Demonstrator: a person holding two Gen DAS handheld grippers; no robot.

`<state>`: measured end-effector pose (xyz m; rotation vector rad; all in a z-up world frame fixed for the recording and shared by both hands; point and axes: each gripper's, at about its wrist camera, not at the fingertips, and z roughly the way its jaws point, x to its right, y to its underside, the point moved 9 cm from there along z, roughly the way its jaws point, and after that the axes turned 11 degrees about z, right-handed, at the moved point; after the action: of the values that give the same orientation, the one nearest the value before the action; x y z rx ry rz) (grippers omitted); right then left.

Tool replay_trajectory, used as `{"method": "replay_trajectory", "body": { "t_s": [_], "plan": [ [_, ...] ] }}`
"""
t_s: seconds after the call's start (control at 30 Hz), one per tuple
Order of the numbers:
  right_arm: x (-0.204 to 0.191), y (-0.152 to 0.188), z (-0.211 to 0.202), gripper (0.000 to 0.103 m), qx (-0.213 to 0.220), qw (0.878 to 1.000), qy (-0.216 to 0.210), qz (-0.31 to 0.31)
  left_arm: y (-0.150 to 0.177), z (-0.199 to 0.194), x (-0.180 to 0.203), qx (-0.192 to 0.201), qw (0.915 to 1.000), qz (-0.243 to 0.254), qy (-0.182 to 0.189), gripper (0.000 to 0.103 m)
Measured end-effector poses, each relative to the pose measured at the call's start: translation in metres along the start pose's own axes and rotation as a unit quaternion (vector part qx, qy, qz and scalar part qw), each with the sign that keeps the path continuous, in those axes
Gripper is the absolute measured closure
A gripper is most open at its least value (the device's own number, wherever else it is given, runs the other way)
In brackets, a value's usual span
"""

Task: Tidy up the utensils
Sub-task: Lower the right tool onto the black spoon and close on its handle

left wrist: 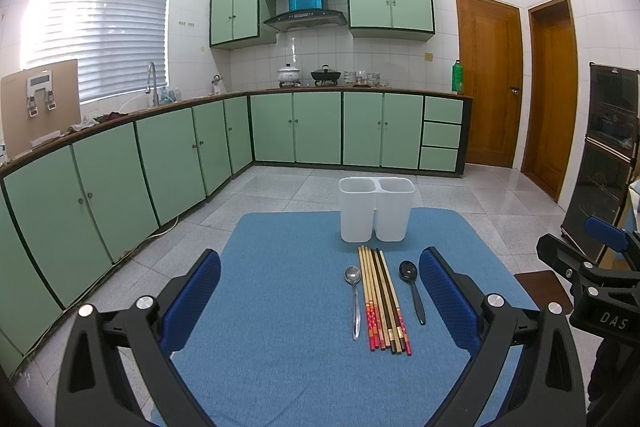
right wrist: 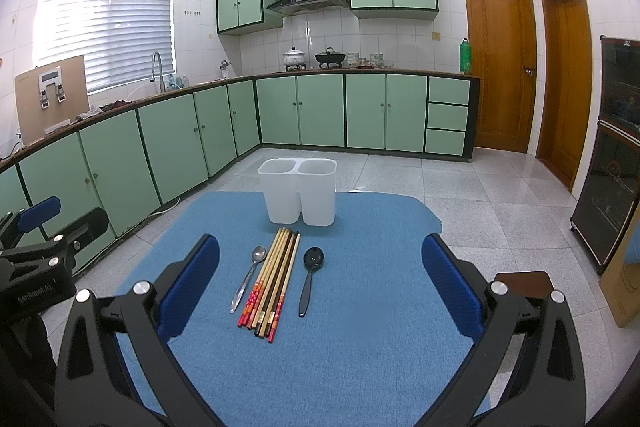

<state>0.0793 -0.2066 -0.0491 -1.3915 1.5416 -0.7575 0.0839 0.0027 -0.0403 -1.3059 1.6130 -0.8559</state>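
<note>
On the blue mat [left wrist: 280, 367] covering the worktop, utensils lie in a row near the middle: metal spoon [left wrist: 353, 297] on the left, bundle of chopsticks [left wrist: 382, 301] in the centre, black spoon [left wrist: 412, 287] on the right, bowls facing up, handles toward the cameras. Spoons just beside the chopsticks, not touching as far as visible. White two-compartment holder [left wrist: 376, 209] stands upright at the mat's far edge, just beyond the chopstick tips; both compartments look empty. Left gripper [left wrist: 320, 301] above the mat's near side, jaws wide apart, holding nothing. Right gripper [right wrist: 320, 293] likewise, jaws wide apart, empty. Green kitchen cabinets [left wrist: 296, 127] behind, wooden doors [left wrist: 490, 83] at right.
</note>
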Motion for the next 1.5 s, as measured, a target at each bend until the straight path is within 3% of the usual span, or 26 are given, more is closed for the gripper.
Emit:
{"method": "replay_trajectory", "body": {
  "t_s": [0.4, 0.63, 1.0, 1.1, 1.23, 1.5],
  "plan": [
    [0.007, 0.001, 0.019, 0.005, -0.010, 1.000, 0.006, -0.001, 0.003, 0.020, -0.004, -0.013, 0.9999, 0.003, -0.003, 0.006],
    [0.016, 0.000, 0.055, 0.005, -0.027, 0.999, 0.019, -0.005, 0.006, 0.057, -0.008, -0.030, 0.9995, 0.008, -0.008, 0.006],
    [0.036, 0.031, 0.178, 0.005, -0.136, 0.990, 0.042, 0.000, 0.040, 0.173, -0.016, -0.113, 0.9935, 0.010, -0.005, 0.006],
    [0.039, 0.044, 0.212, 0.010, -0.167, 0.985, 0.047, 0.003, 0.056, 0.205, -0.015, -0.144, 0.9895, 0.014, -0.003, 0.006],
    [0.035, 0.062, 0.248, 0.023, -0.200, 0.978, 0.056, 0.004, 0.069, 0.231, -0.015, -0.168, 0.9857, 0.009, -0.003, 0.006],
    [0.029, 0.091, 0.288, 0.029, -0.242, 0.968, 0.072, 0.012, 0.088, 0.258, -0.019, -0.196, 0.9805, 0.001, 0.000, 0.006]
  ]
}}
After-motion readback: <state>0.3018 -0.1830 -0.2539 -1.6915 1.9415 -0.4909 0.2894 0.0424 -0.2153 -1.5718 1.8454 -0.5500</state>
